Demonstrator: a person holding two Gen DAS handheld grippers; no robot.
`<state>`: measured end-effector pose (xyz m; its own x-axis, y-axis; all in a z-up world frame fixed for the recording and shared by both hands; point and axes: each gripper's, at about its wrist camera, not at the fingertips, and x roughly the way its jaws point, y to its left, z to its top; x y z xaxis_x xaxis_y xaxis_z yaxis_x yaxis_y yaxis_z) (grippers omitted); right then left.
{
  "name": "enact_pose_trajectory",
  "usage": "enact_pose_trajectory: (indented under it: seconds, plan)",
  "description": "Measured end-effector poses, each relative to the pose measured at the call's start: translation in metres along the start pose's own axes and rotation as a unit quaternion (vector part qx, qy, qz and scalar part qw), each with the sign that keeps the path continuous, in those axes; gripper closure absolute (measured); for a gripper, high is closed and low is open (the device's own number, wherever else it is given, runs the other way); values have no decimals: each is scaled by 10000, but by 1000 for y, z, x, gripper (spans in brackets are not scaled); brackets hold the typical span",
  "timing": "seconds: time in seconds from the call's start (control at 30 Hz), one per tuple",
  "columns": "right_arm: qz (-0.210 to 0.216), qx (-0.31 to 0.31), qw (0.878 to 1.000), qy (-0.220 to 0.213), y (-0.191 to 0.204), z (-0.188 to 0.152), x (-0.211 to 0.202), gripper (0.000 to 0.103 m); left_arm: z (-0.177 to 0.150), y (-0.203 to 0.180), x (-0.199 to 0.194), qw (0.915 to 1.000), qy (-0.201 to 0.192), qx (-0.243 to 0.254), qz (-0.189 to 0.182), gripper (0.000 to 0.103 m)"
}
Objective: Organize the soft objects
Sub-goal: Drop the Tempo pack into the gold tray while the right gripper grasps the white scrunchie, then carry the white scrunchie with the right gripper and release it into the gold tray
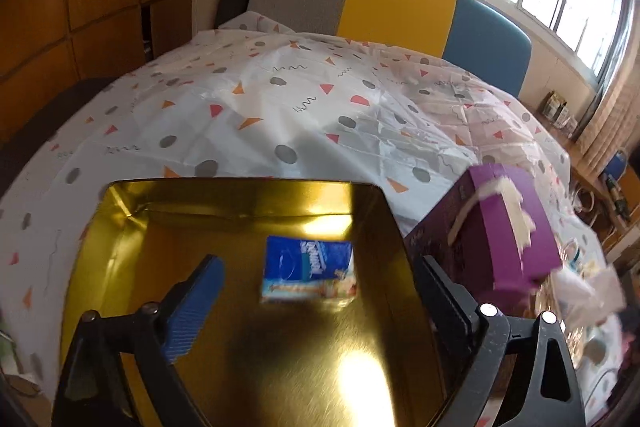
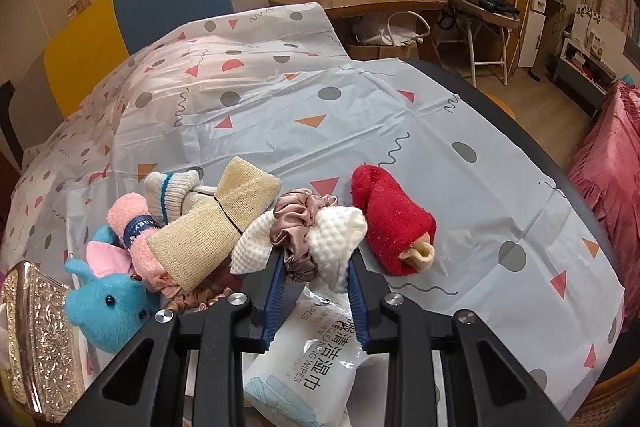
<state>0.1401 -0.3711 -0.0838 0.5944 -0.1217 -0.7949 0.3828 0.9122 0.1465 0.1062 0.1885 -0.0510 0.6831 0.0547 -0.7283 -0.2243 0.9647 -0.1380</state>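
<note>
My left gripper stands open over a gold tin. A small blue tissue pack lies on the tin's floor, between the fingers and clear of both pads. In the right wrist view my right gripper is shut on a white waffle cloth ringed by a dusty-pink satin scrunchie. To its left lies a pile: a beige mesh cloth, a rolled pink towel, a striped white sock and a blue plush toy. A red fuzzy sock lies to the right.
A purple box with torn tape stands right of the tin. A wet wipes pack lies under the right gripper, and a silver embossed box sits at the far left. The patterned tablecloth stretches back to a multicoloured headboard.
</note>
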Motion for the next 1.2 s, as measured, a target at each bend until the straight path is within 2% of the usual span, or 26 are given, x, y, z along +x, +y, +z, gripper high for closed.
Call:
enact_pose_trajectory:
  seconds: [0.13, 0.23, 0.53, 0.63, 0.8, 0.93, 1.0, 1.1, 1.2]
  plan:
    - [366, 52, 9990, -241, 3, 3, -12, 74, -27, -3, -19, 9994, -51, 255, 237, 7]
    - [551, 13, 9981, -284, 8, 3, -15, 74, -40, 1, -28, 9996, -11, 192, 197, 7]
    - [1172, 152, 9927, -242, 20, -1, -31, 74, -53, 8, -45, 9995, -64, 208, 210, 7]
    - [1451, -5, 9891, -261, 39, -1, -44, 74, -55, 10, -48, 9994, -61, 192, 282, 7]
    - [1949, -555, 9784, -398, 95, -2, -76, 74, -57, 21, -52, 9991, -57, 49, 423, 7]
    - [2445, -1061, 9625, -502, 149, -4, -107, 74, -55, 35, -58, 9986, -87, -172, 493, 7]
    - [2749, -1388, 9500, -519, 181, -9, -124, 74, -55, 43, -63, 9980, -158, -242, 556, 7]
    - [3203, -2042, 9242, -397, 232, -26, -149, 74, -53, 52, -70, 9970, -272, -317, 653, 7]
    - [3531, -2725, 8948, -184, 284, -58, -165, 74, -52, 61, -78, 9955, -394, -397, 770, 7]
